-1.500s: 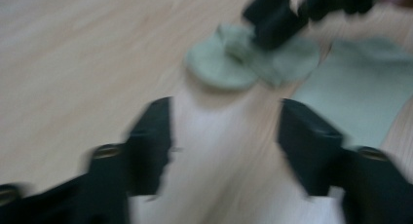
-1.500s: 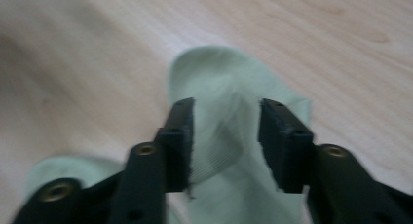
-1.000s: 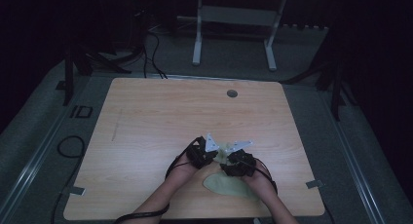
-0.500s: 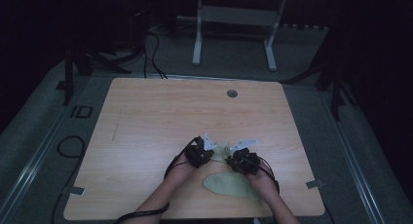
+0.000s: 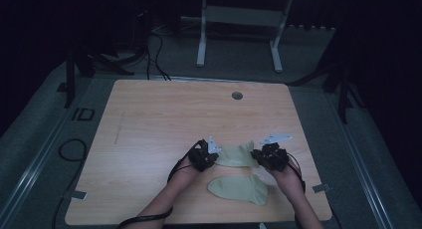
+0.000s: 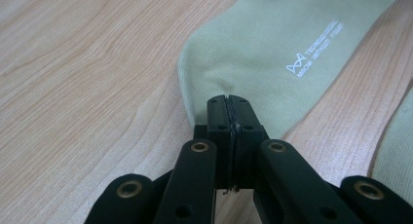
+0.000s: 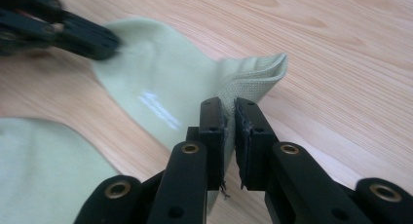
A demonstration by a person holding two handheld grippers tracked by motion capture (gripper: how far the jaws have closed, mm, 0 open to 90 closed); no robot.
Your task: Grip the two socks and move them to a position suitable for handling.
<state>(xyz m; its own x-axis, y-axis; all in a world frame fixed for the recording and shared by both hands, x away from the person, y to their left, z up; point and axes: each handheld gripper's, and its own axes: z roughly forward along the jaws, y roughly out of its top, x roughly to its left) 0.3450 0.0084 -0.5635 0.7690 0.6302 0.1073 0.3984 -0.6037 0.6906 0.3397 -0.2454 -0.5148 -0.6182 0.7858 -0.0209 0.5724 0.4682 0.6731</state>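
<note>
Left gripper [image 6: 229, 104] first: its two black jaws are pressed flat together, and pinched between their tips is the rounded end of a pale green knitted sock [image 6: 272, 44]. The fabric fans out ahead of the tips, smooth and matte, with a small white printed logo and lettering off to the right of the gripper. A little puckering shows right where the pads bite.

Over to the right gripper [image 7: 230, 109]: its jaws have just been closing, and now they clamp the ribbed cuff edge of the same sock [image 7: 160, 95], a thin slit left between them taken up by the cloth. The cuff folds double just beyond the tips, its weave coarser than the sleek body stretching away to the left, where the other gripper's dark jaws grip the far end.

From the high view, the sock [image 5: 238, 156] hangs stretched between the left gripper [image 5: 209, 157] and the right gripper [image 5: 259, 158], spanning the gap. Just nearer the person, below both grippers, a second pale green sock [image 5: 239, 189] lies flat on the light wood-grain tabletop [image 5: 149, 119], apart from either set of jaws. In the left gripper view its edge peeks in at the far right.
</note>
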